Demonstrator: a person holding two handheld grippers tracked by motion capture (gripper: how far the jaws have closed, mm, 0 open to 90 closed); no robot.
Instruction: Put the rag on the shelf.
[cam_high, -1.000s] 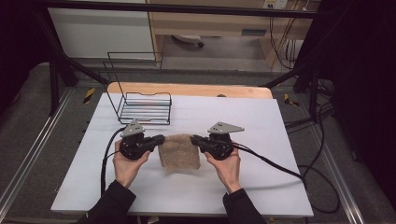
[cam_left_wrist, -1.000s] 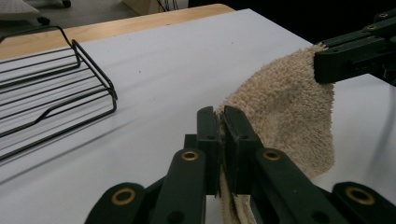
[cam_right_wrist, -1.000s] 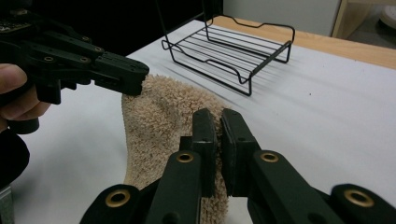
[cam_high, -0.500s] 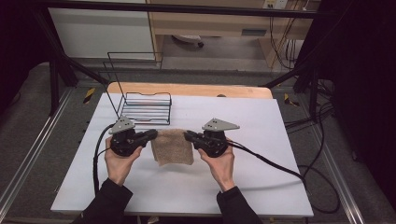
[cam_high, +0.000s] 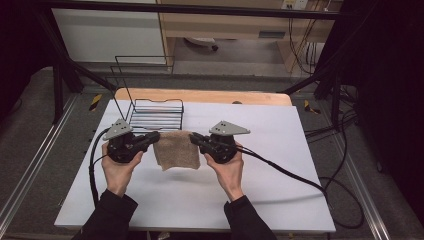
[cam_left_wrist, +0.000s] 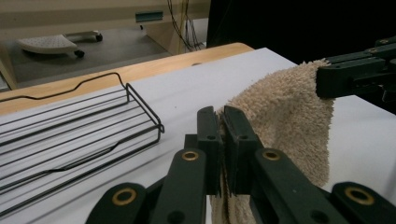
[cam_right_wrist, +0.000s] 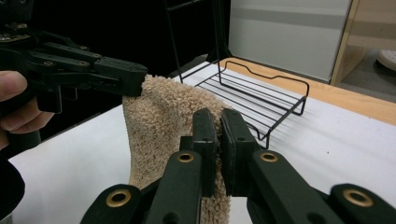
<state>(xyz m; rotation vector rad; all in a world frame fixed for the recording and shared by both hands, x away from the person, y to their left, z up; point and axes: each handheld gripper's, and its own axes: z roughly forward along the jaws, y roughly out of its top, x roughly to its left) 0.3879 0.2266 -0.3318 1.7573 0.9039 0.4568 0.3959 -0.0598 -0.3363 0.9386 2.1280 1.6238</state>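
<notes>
A small beige terry towel (cam_high: 176, 148) hangs between the two grippers above the white table (cam_high: 280, 150). My left gripper (cam_high: 156, 136) is shut on the towel's left top corner, and my right gripper (cam_high: 193, 137) is shut on its right top corner. In the left gripper view the jaws (cam_left_wrist: 222, 122) pinch the towel (cam_left_wrist: 289, 116), with the other gripper (cam_left_wrist: 355, 74) clamped on the far corner. From the right gripper view the towel (cam_right_wrist: 159, 126) droops past my closed jaws (cam_right_wrist: 218, 125), and the left gripper (cam_right_wrist: 93, 70) holds its other corner.
A black wire rack (cam_high: 152, 112) stands on the table just behind the left gripper, also in the left gripper view (cam_left_wrist: 70, 135) and the right gripper view (cam_right_wrist: 261, 98). A wooden strip (cam_high: 200, 96) runs along the table's far edge. Cables trail off to the right.
Both hands have risen and moved away from the person, toward the rack, carrying the towel with them. The towel now hangs lifted off the table instead of lying on it.
</notes>
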